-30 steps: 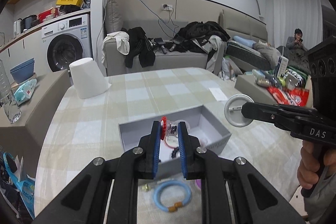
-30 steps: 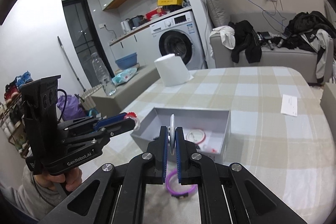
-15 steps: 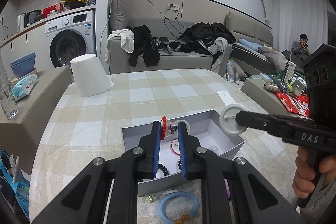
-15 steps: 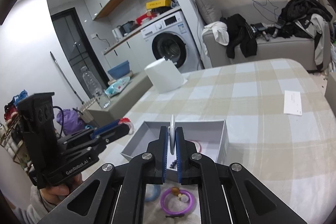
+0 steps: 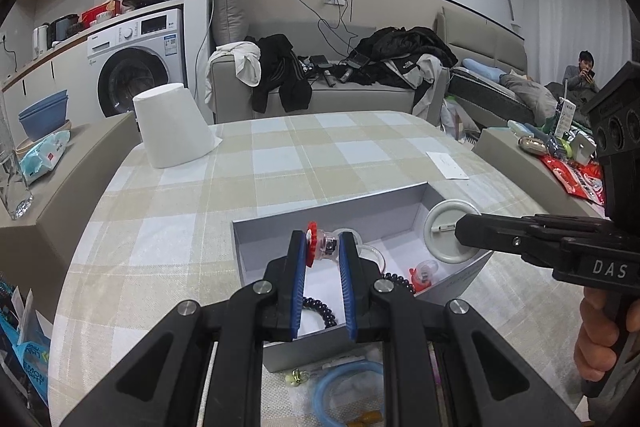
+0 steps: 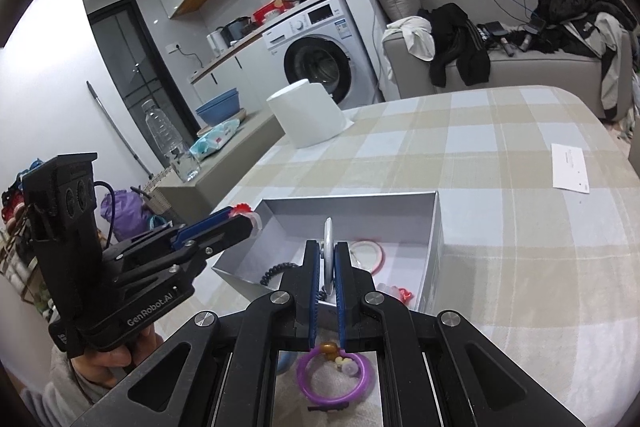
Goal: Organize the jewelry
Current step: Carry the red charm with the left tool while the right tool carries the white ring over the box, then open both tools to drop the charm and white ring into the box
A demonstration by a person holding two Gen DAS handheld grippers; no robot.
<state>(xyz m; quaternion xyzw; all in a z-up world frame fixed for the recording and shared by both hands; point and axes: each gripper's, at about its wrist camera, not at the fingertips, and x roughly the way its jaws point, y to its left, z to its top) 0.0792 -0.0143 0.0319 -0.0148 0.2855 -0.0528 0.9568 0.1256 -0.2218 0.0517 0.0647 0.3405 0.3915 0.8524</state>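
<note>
The blue bangle point(image 5: 345, 387) is partly hidden behind the left hand-held gripper point(image 5: 323, 251).

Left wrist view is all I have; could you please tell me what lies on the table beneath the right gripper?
Observer: A purple bracelet lies on the table just in front of the box, below the right gripper.
Operator: Thank you. I see the disc face-on; how does it sit in those fingers?
Observer: The disc stands upright and edge-on, clamped between the two fingers, with its top rim poking above their tips, over the box.
</note>
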